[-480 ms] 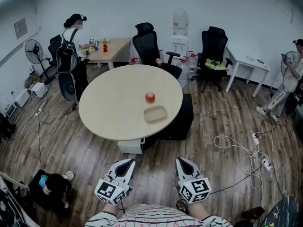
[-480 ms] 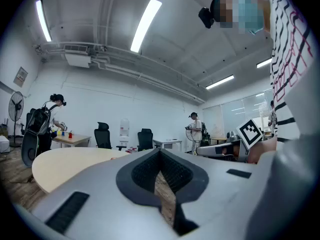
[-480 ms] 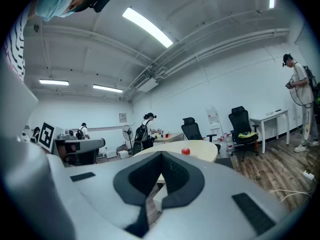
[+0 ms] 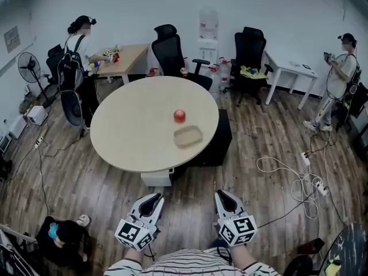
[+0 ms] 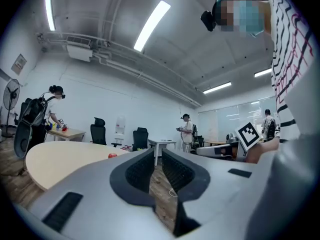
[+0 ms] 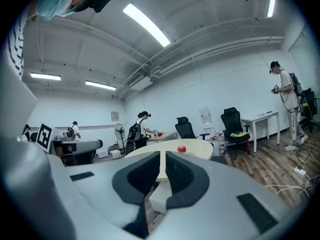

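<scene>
Narrowly parted, empty left tongs (image 4: pixel 156 197) and right tongs (image 4: pixel 220 194) face the crosswise-lying tray (image 4: pixel 188 137).

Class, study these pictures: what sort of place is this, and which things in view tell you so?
Most likely an office or lab workroom: black swivel chairs stand about, a water dispenser is against the far wall, and a white desk sits to the right of it.
</scene>
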`<state>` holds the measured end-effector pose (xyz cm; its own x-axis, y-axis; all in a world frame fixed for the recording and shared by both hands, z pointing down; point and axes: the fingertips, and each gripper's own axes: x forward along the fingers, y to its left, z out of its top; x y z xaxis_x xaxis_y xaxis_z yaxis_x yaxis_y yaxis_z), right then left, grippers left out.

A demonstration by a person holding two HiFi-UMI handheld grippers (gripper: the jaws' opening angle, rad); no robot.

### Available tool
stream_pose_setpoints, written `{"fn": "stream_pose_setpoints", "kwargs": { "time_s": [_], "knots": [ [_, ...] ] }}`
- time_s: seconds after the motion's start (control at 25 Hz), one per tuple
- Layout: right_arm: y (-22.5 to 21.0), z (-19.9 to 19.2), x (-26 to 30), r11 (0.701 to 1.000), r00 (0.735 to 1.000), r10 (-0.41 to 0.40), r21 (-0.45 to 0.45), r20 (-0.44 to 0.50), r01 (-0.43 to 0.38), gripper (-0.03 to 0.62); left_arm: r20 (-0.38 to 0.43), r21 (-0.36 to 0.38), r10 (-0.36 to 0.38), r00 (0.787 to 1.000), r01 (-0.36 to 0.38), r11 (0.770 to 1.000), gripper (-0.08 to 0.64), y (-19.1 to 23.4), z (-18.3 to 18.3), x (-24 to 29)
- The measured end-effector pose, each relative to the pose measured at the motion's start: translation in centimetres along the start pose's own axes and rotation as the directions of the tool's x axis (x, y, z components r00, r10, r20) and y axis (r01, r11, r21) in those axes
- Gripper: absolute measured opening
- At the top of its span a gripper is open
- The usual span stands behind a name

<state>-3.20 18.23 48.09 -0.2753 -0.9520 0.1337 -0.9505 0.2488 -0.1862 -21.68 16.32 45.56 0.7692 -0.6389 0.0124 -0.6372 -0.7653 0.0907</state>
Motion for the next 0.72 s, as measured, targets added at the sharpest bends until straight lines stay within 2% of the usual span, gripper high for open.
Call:
{"fn": "stream_pose_setpoints", "kwargs": {
  "time_s": [0.12, 0.2, 0.28, 0.32, 0.52, 0.72],
  "knots": [
    [-0.7, -0.4, 0.2, 0.999, 0.999, -0.034, 0.022, -0.011, 0.034, 0.047, -0.023, -0.033, -0.003, 1.000, 0.003, 0.999, 0.029, 0.9, -1.0, 0.7],
    [-1.9, -0.4, 0.4, 0.997, 0.998, -0.062, 0.040, -0.008, 0.062, 0.230, -0.035, -0.055, -0.001, 0.999, -0.001, 0.998, 0.039, 1.1, -1.6, 1.6],
    [-3.7, -0.7, 0.9, 0.995, 0.997, -0.074, 0.066, -0.011, 0.074, 0.230, -0.053, -0.076, 0.000, 0.999, -0.004, 0.997, 0.154, 1.1, -2.4, 3.0],
    [-4.6, -0.9, 1.3, 0.994, 0.997, -0.073, 0.079, -0.015, 0.074, 0.230, -0.063, -0.083, 0.001, 0.998, -0.007, 0.997, 0.176, 1.2, -2.8, 3.7],
    [-8.0, -1.9, 5.0, 0.993, 0.998, -0.044, 0.106, -0.053, 0.049, 0.230, -0.099, -0.102, 0.034, 0.995, -0.044, 0.994, 0.176, 3.3, -4.5, 7.2],
    [-11.8, -1.0, 10.1, 0.996, 0.995, -0.007, 0.088, -0.095, 0.016, 0.230, -0.118, -0.118, 0.081, 0.990, -0.095, 0.988, 0.176, 6.2, -4.7, 12.4]
  ]
}}
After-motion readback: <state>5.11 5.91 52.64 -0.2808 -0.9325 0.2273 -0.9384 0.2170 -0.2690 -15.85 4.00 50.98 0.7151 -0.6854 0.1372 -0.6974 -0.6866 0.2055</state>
